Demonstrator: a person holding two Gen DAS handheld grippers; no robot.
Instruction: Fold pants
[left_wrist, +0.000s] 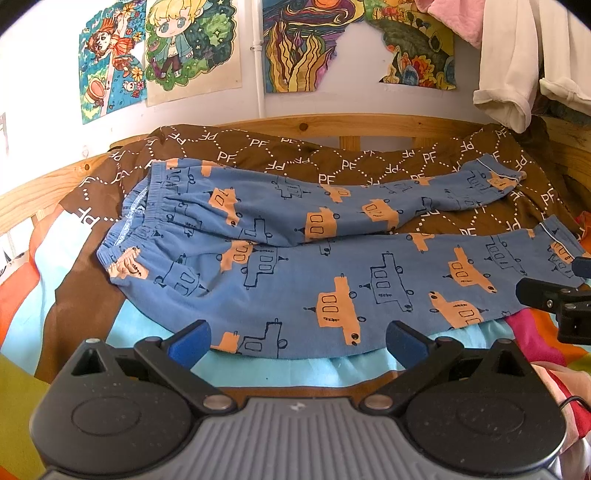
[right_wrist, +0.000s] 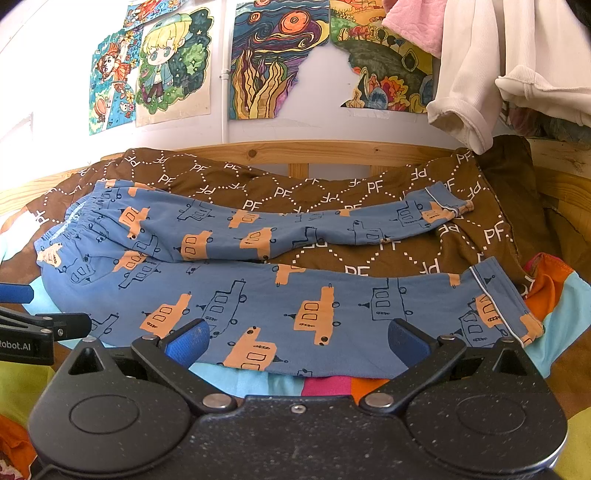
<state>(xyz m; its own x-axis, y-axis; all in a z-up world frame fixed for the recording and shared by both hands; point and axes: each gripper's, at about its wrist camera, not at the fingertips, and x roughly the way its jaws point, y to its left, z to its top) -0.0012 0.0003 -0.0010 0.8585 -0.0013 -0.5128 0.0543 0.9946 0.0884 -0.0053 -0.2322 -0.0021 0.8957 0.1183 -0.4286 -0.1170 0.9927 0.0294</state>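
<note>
Blue pants (left_wrist: 295, 280) with orange and outlined car prints lie spread flat on the bed, waistband at the left, two legs running right and slightly apart. They also show in the right wrist view (right_wrist: 280, 295). My left gripper (left_wrist: 297, 341) is open and empty, hovering just in front of the near leg's lower edge. My right gripper (right_wrist: 295, 341) is open and empty, in front of the near leg closer to its cuff (right_wrist: 495, 306). The right gripper also shows at the right edge of the left wrist view (left_wrist: 561, 295).
A brown quilt (left_wrist: 332, 155) with white "PF" print lies under the pants, on a multicoloured sheet (right_wrist: 325, 386). A wooden bed rail (left_wrist: 332, 123) runs behind. White and pink clothes (right_wrist: 480, 74) hang at the upper right. Drawings cover the wall (left_wrist: 192, 48).
</note>
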